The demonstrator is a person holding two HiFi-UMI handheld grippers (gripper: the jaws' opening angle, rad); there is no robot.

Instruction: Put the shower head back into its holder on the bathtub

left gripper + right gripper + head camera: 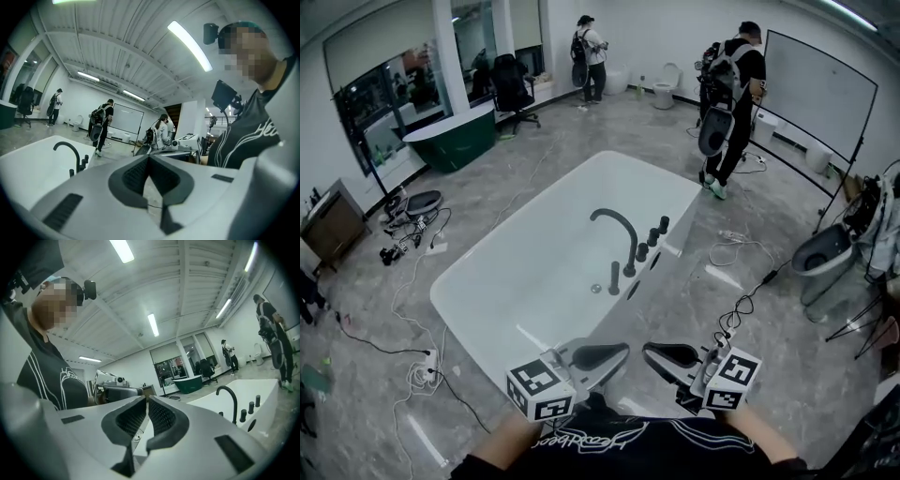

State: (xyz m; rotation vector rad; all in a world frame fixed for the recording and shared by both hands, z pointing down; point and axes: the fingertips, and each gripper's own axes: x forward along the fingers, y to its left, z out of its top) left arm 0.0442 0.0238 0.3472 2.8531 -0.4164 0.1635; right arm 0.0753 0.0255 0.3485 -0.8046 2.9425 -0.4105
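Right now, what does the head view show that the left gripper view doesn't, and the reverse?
Head view only: floor cables and a power strip.
Left gripper view only: ceiling lights and the head camera.
Both: the white bathtub, its black faucet, the whiteboard, and the left gripper, shut with nothing in it.

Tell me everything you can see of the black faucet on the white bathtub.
The faucet is matte black, probably metal: a tall gooseneck spout that stands upright on the right-hand rim of the white bathtub and arcs over the basin, mouth down. Three small black knobs stand in a row beside it on the far side, and a short black post stands on the near side. No water shows. Nothing touches it but the rim.
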